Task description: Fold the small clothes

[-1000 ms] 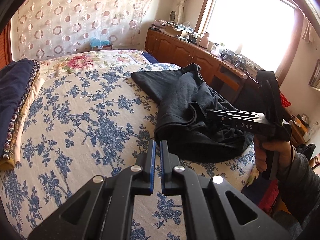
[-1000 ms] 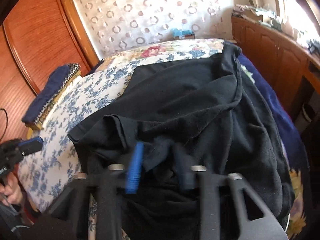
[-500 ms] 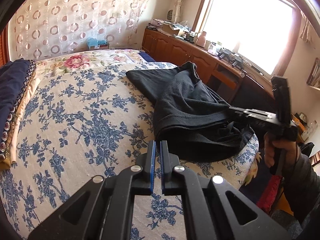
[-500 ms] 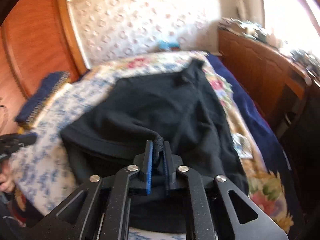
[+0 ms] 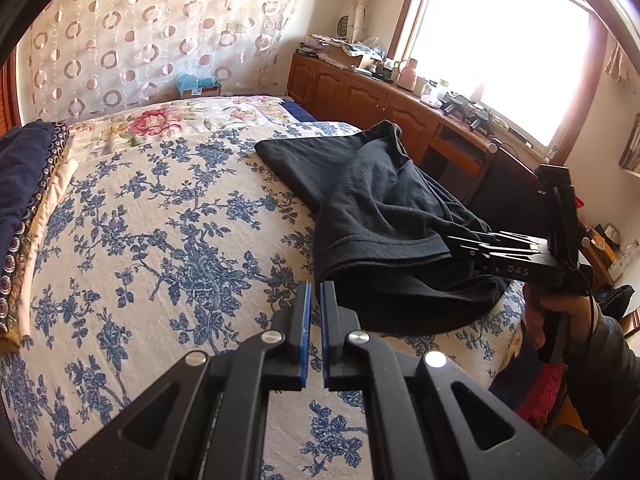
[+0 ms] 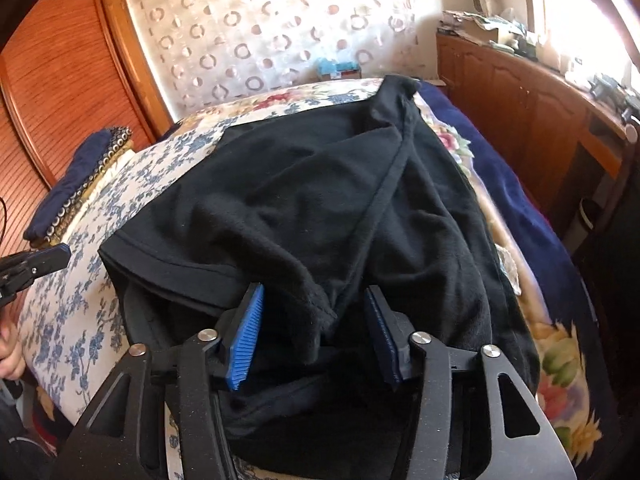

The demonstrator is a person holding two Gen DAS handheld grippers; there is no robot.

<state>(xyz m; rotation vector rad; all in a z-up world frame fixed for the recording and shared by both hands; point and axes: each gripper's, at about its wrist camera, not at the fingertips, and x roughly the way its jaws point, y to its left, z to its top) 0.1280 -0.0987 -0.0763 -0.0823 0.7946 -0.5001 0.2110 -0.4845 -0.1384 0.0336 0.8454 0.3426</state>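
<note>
A black garment (image 5: 372,208) lies crumpled on the right side of the bed, reaching down to the near edge. In the right wrist view the black garment (image 6: 320,184) fills the middle. My right gripper (image 6: 315,292) is at its near hem with the jaws opening. A loose fold hangs between the blue pads (image 6: 246,332), and neither pad presses on it. From the left wrist view, the right gripper (image 5: 456,246) pokes into the hem from the right. My left gripper (image 5: 315,292) hovers shut and empty over the bedspread, left of the garment.
The bed wears a white spread with blue flowers (image 5: 160,220). A stack of folded dark blue cloths (image 5: 20,184) sits at its left edge. Wooden cabinets (image 5: 360,96) with clutter run under the window on the right. A wooden wardrobe (image 6: 60,80) stands left.
My right gripper pinched a fold of the black garment half a second ago; its jaws have now parted and the fold hangs free. The left gripper has stayed put and shut.
</note>
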